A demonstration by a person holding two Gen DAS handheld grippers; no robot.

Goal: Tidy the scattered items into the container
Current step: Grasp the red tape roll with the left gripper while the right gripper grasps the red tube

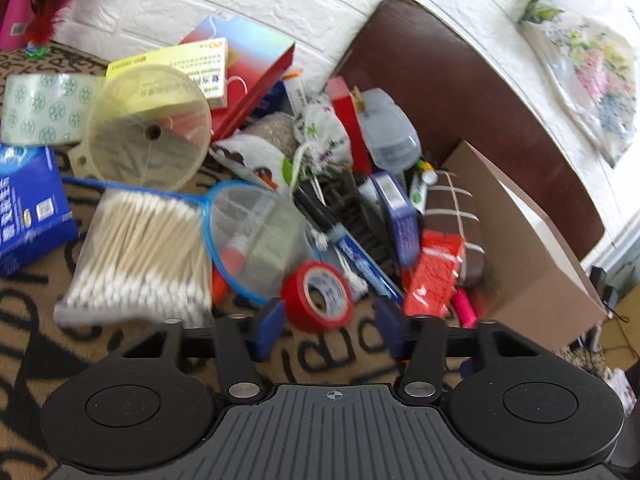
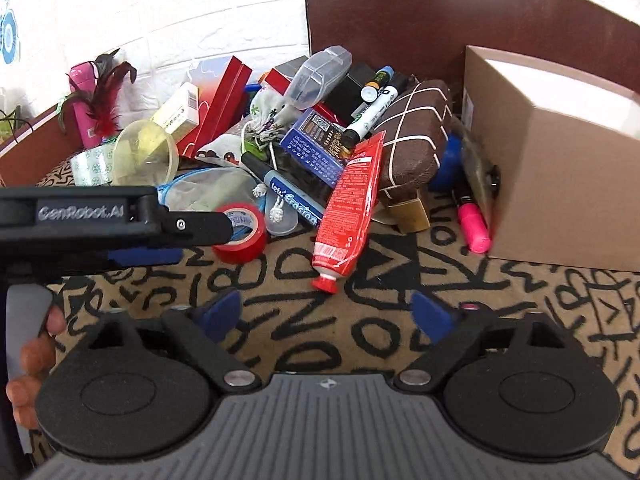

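A pile of scattered items lies on a patterned cloth. A red tape roll [image 1: 318,295] sits just ahead of my open left gripper [image 1: 330,322], between its blue pads; it also shows in the right wrist view [image 2: 242,232]. A cardboard box [image 1: 524,248] stands at the right, also seen in the right wrist view [image 2: 560,160]. A red tube [image 2: 350,204] lies in front of my open, empty right gripper [image 2: 326,314]. The left gripper's body [image 2: 100,220] reaches in from the left in the right wrist view.
The pile holds a cotton swab bag [image 1: 140,256], a blue net [image 1: 252,236], a clear funnel [image 1: 148,128], a clear tape roll [image 1: 44,108], a blue marker [image 2: 288,194], a brown pouch [image 2: 416,128] and a pink highlighter [image 2: 474,226]. A dark chair back [image 2: 440,8] stands behind.
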